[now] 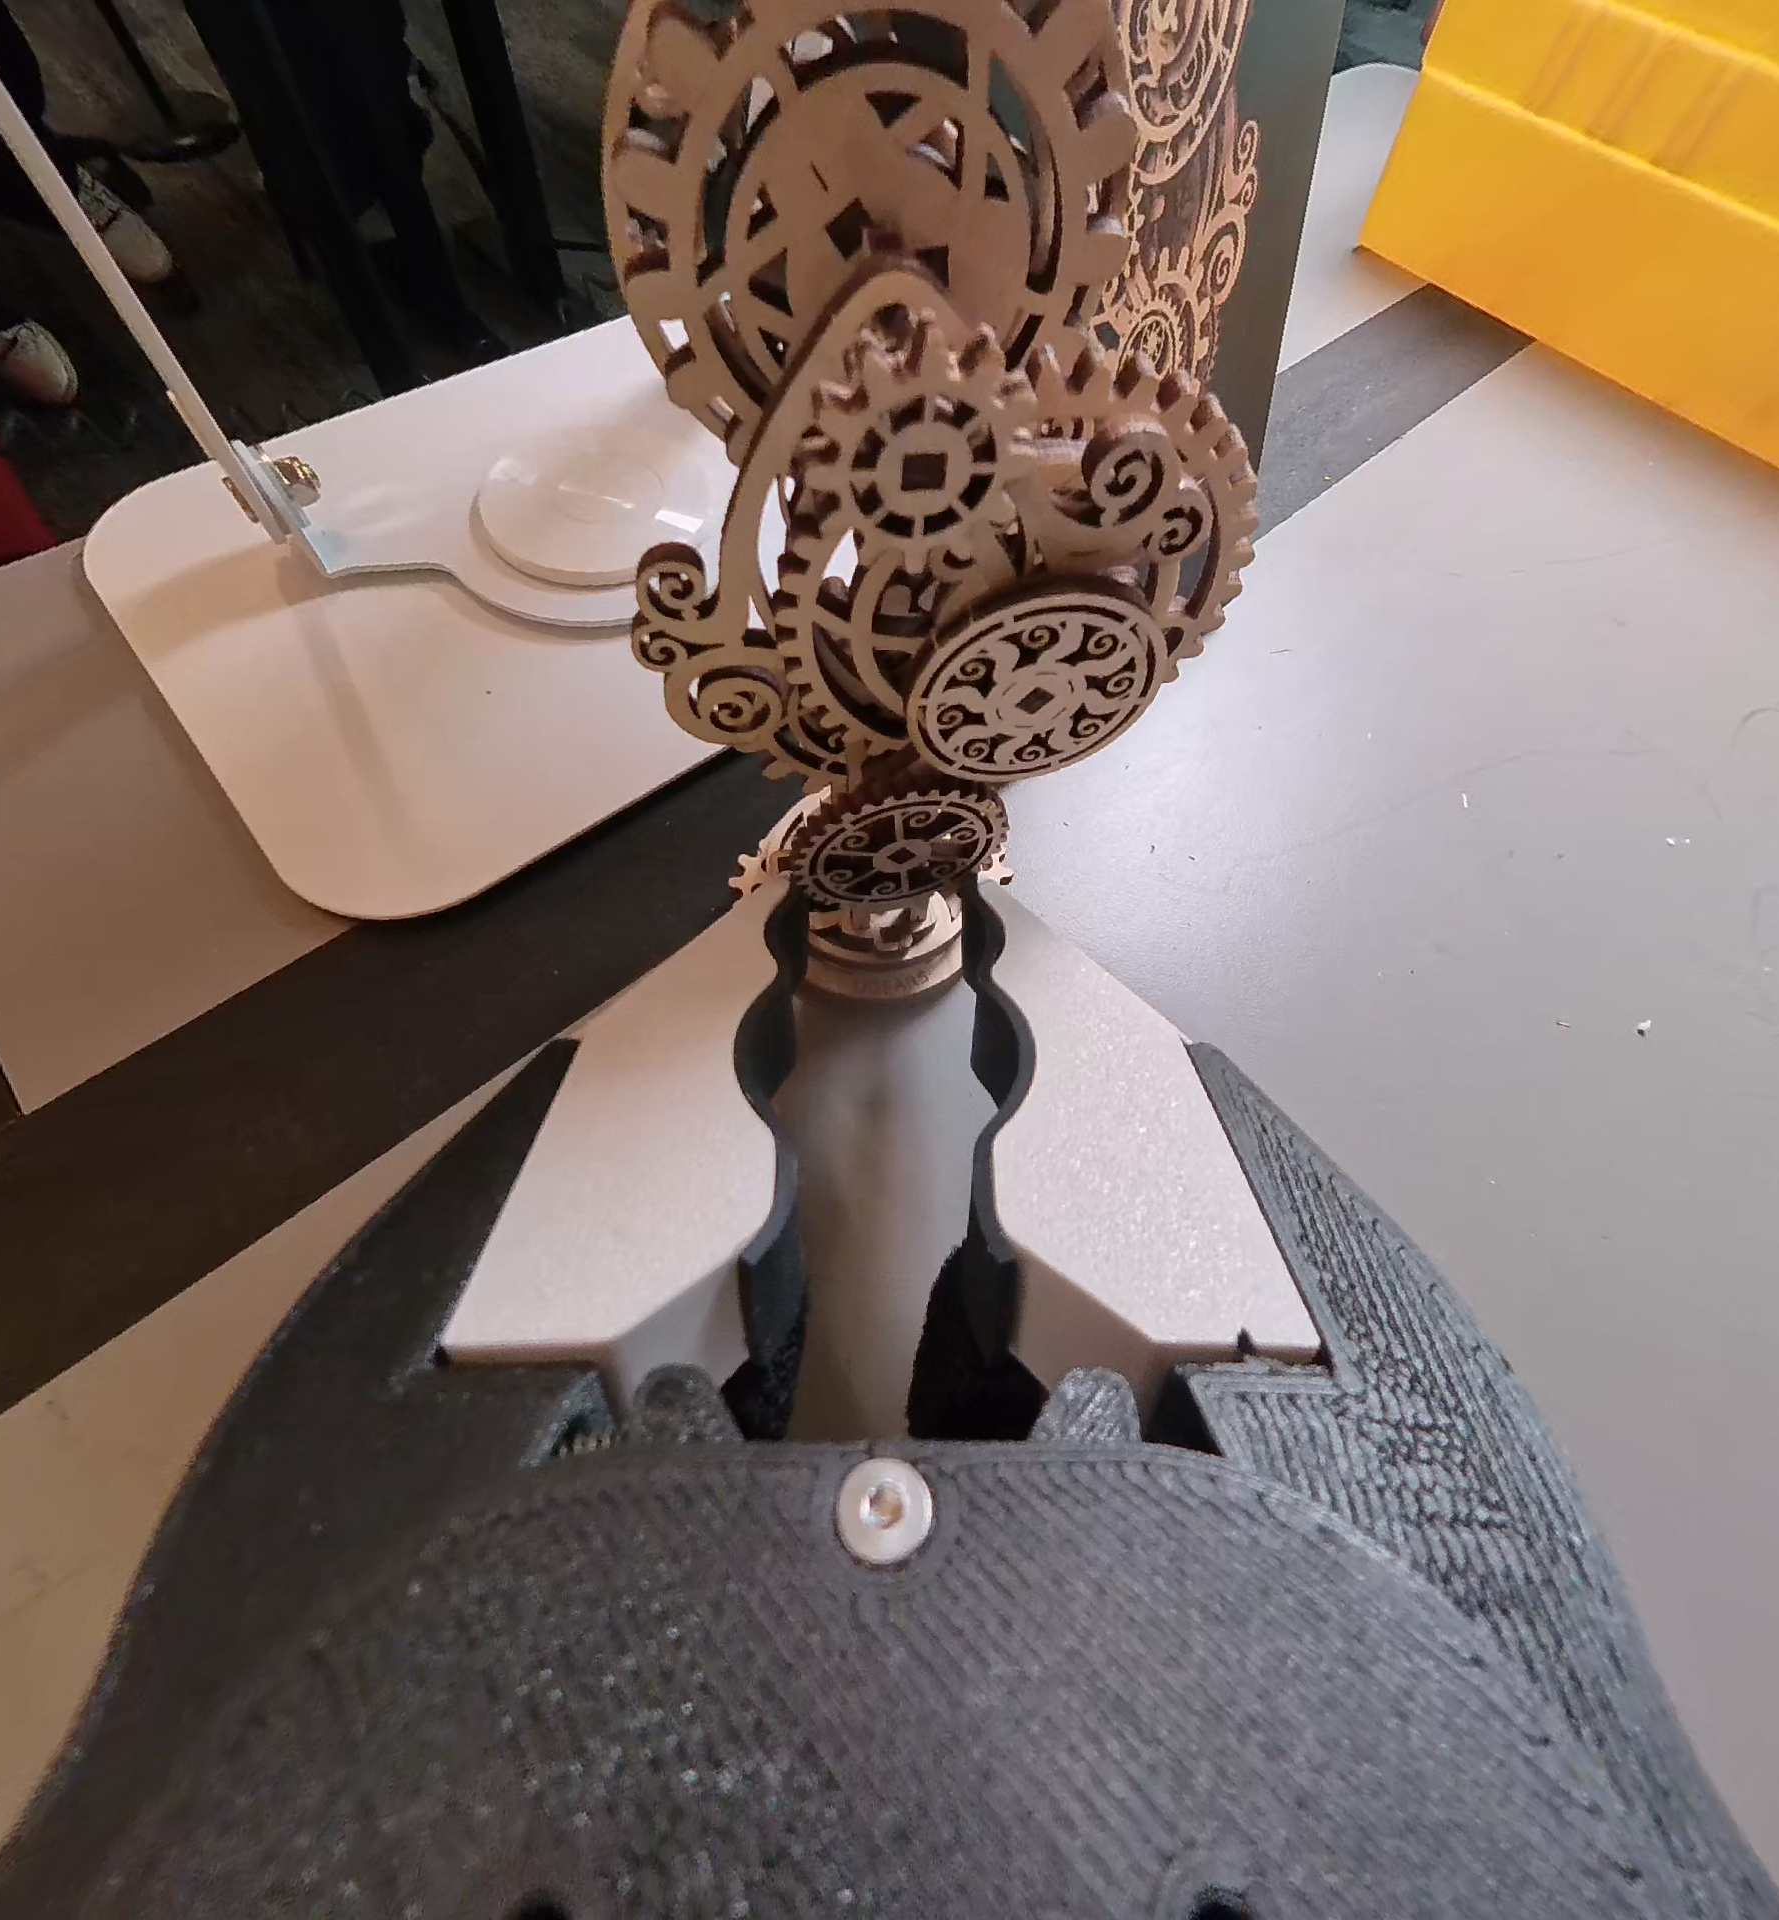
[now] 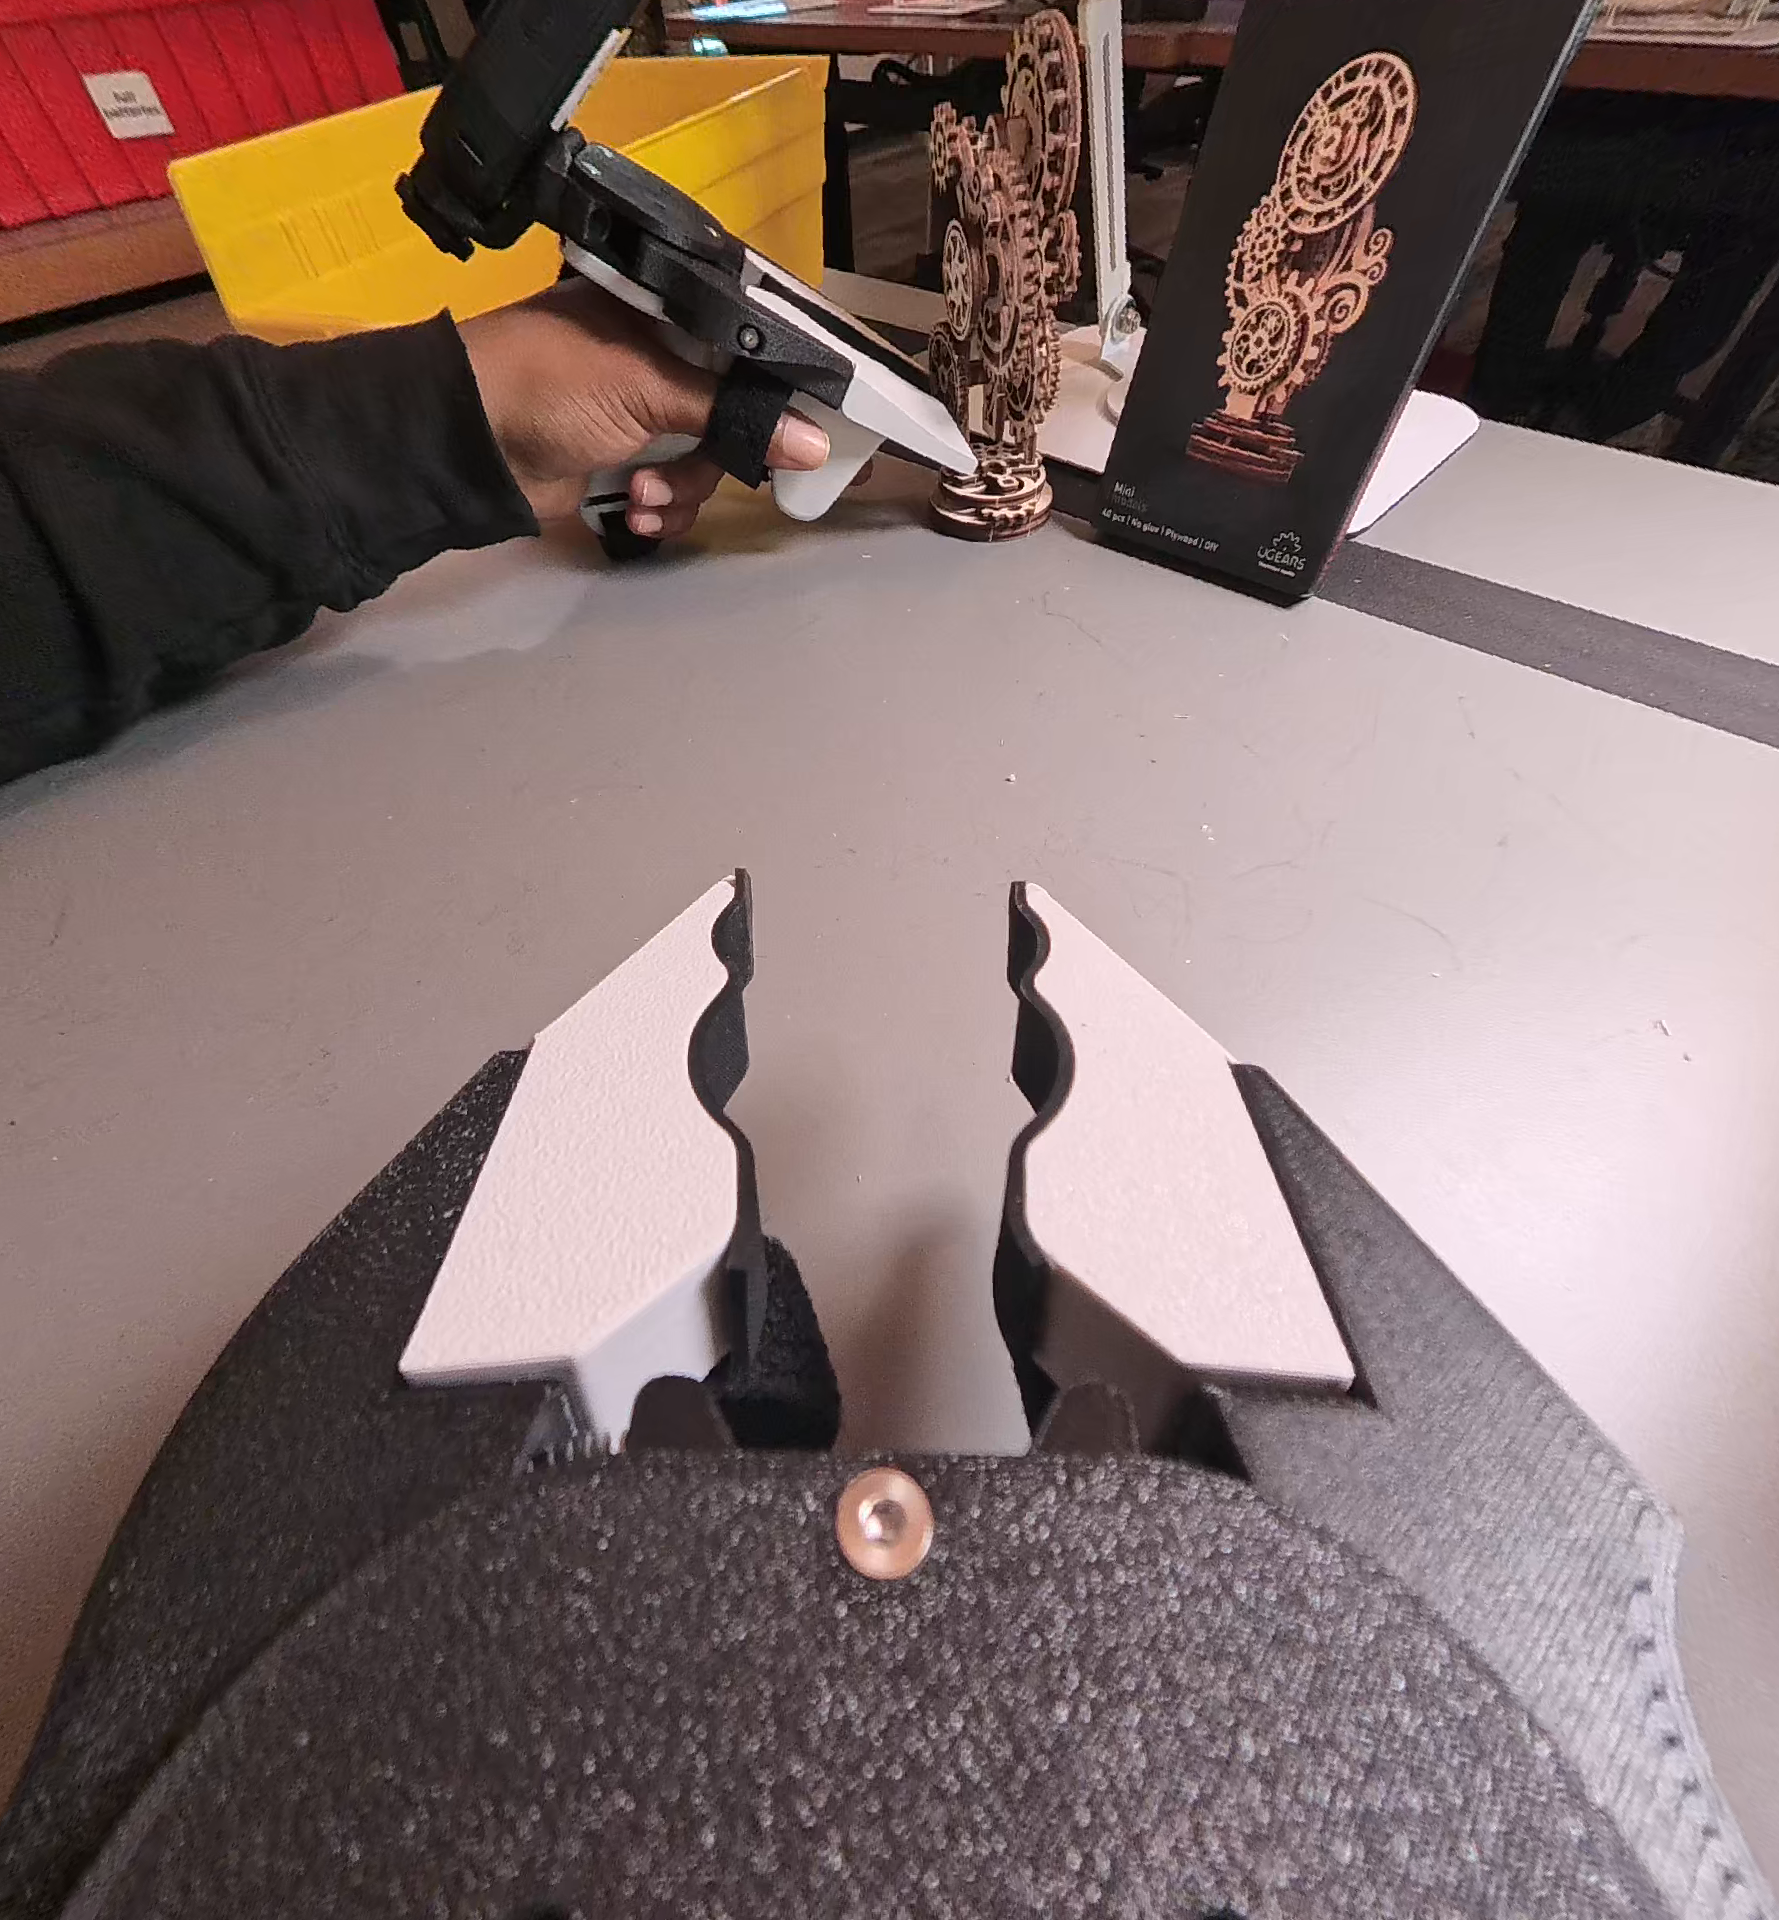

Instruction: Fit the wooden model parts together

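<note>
The left hand [image 2: 594, 416], in a black sleeve [image 2: 189, 520], is gripping the pistol handle of the left gripper [image 2: 968, 457], forefinger strapped along the trigger, forearm lying low over the table [image 2: 864, 707]. The tool is angling down onto the round base [image 1: 880, 961] of the wooden model [image 1: 926, 499], and its two tips are clamping that base from either side, dark pads pressed on the wood. The model is standing upright on the table, its gears rising above the tips.

The right gripper [image 2: 880, 894] is hovering level, well back from the model, its fingers [image 2: 656, 1091] standing apart with only bare table between them.

Just right of the model a black box [image 2: 1332, 291] is standing on end, showing a picture of the model and some small print. Behind the model a white stand [image 1: 324, 665] is resting on its flat foot. A yellow bin [image 2: 345, 208] is sitting behind the left hand, a red bin [image 2: 85, 104] with a small label beyond it.

In front of the model the table is lying open up to the right gripper; a dark strip [image 2: 1591, 644] is crossing the table to the model's right.
</note>
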Tool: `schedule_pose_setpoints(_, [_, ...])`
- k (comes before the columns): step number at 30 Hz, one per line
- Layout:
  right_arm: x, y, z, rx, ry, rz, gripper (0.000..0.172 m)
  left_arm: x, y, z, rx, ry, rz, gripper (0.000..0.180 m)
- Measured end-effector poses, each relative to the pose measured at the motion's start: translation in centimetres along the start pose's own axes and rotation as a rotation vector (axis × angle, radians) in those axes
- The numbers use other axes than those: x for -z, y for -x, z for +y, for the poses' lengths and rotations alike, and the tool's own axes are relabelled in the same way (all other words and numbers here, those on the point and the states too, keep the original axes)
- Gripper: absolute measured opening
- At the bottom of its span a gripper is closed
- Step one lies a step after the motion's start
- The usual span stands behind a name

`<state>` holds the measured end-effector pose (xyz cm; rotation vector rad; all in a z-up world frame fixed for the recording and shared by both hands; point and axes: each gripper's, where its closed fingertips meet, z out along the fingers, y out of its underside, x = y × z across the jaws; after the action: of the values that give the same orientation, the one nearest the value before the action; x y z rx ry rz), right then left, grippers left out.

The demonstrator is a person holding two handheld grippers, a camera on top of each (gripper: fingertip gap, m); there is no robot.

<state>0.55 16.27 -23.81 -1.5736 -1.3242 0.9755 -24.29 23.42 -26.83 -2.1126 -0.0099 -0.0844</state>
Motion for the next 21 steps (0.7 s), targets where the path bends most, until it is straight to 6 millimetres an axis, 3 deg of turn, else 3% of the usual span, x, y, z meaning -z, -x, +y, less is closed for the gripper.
schedule_pose_setpoints(6, [0.0,0.0,0.0,-0.001,0.001,0.000,0.048,0.1,-0.2,0.2,-0.006,0.009,0.042,0.027])
schedule_pose_setpoints(9, [0.0,0.0,0.0,-0.004,0.002,-0.001,0.048,0.1,-0.8,0.8,-0.037,0.047,0.098,0.015])
schedule_pose_setpoints(16, [0.0,-0.1,0.1,-0.013,0.003,-0.002,0.048,0.3,-1.2,0.7,-0.069,0.032,0.110,0.026])
schedule_pose_setpoints(21, [-0.1,0.0,0.1,-0.010,0.007,-0.006,0.048,0.5,-2.9,0.8,-0.075,0.027,0.173,0.026])
